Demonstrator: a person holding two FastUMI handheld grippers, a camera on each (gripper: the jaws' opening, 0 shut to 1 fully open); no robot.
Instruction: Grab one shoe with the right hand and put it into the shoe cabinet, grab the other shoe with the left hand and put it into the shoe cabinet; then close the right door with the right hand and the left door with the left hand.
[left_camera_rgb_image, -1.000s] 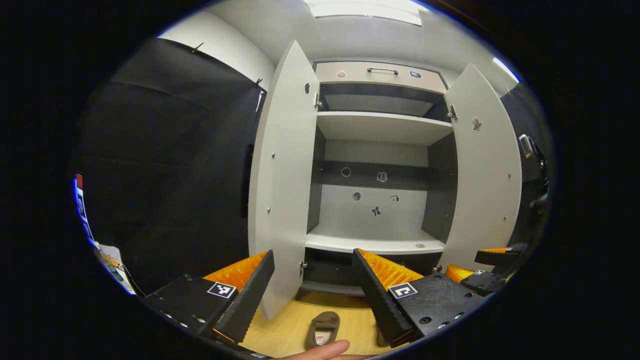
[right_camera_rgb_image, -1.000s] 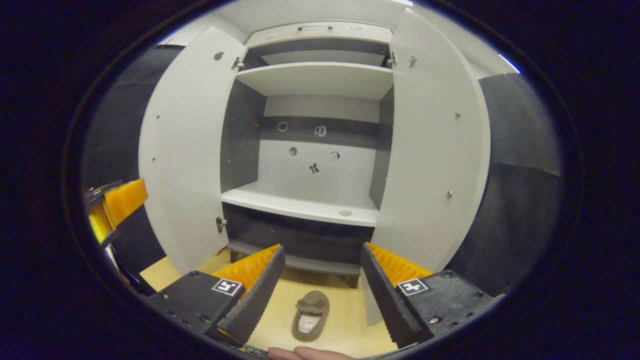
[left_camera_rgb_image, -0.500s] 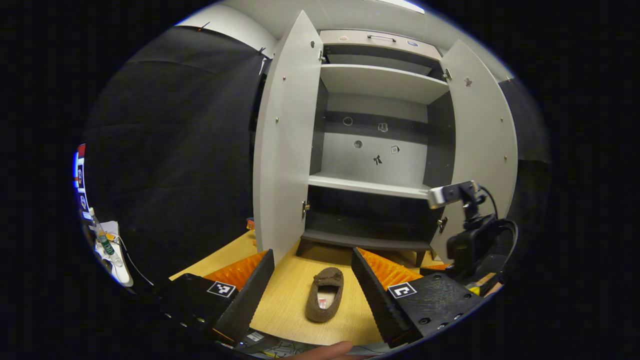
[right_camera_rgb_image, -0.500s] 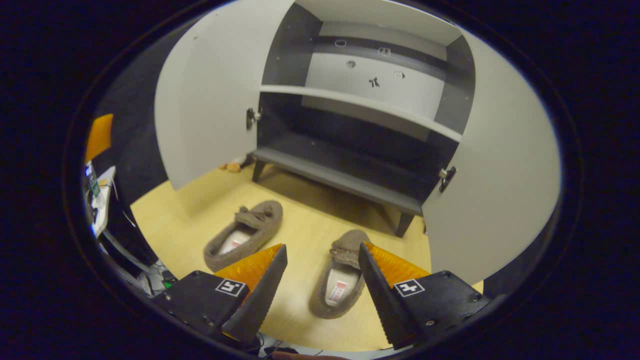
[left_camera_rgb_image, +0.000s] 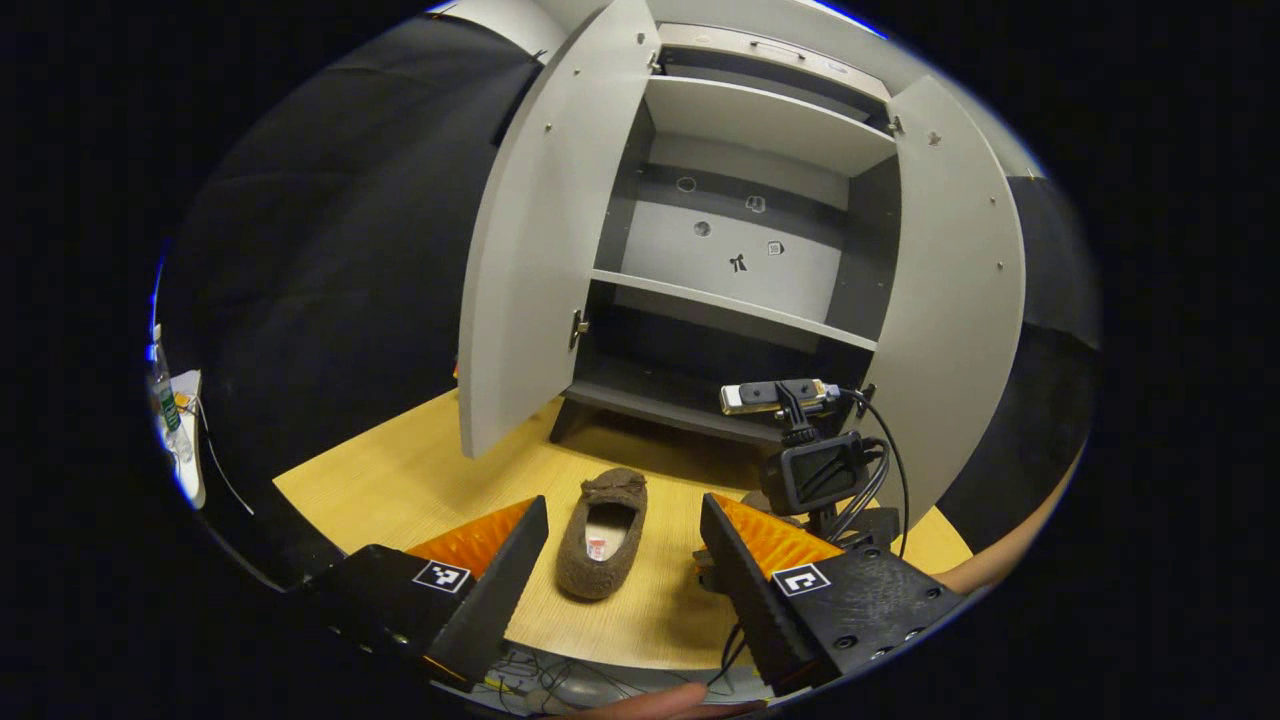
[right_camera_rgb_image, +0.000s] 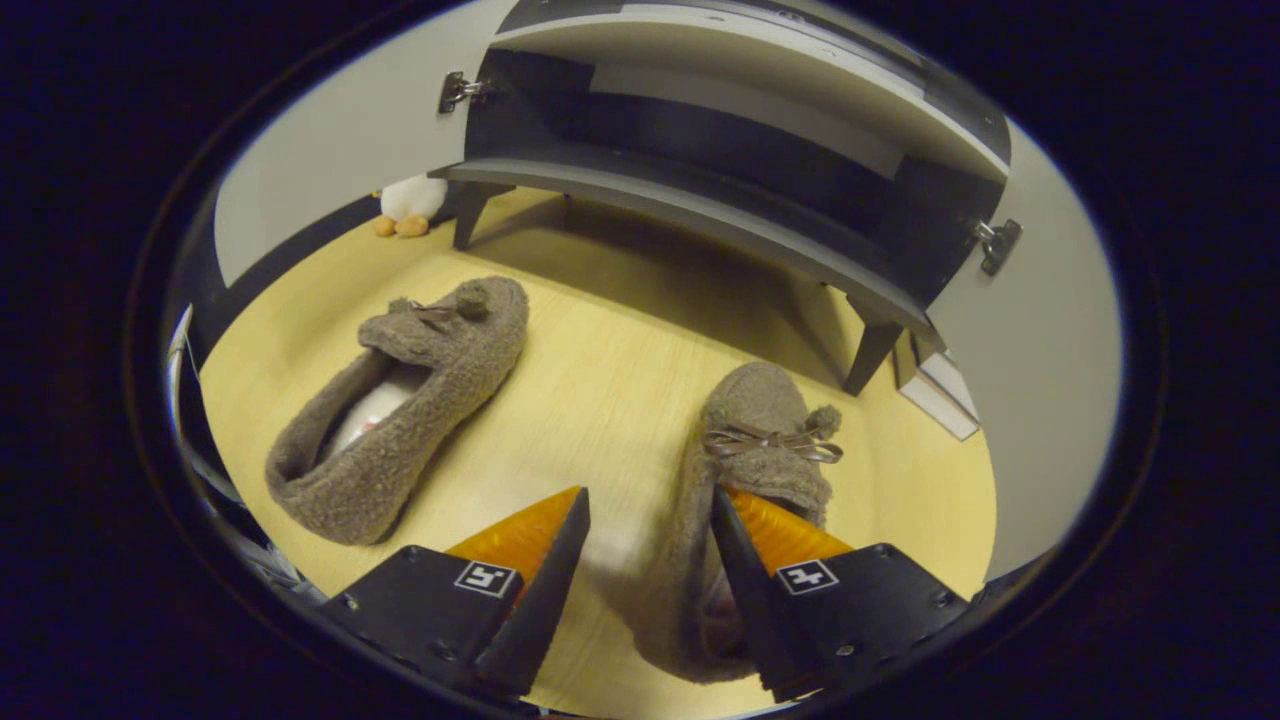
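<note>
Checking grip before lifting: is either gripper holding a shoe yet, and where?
Nothing is held. The right gripper is open, straddling the near shoe's side wall. The left gripper is open above the floor.

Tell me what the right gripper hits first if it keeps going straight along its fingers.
Most likely the right slipper: the right gripper is open, one side wall of the slipper between its fingers. Depth unclear; it may meet the wooden floor there.

Cabinet doors (left_camera_rgb_image: 520, 250) wide open, bottom shelf (right_camera_rgb_image: 700, 215) bare — floor-level access
</note>
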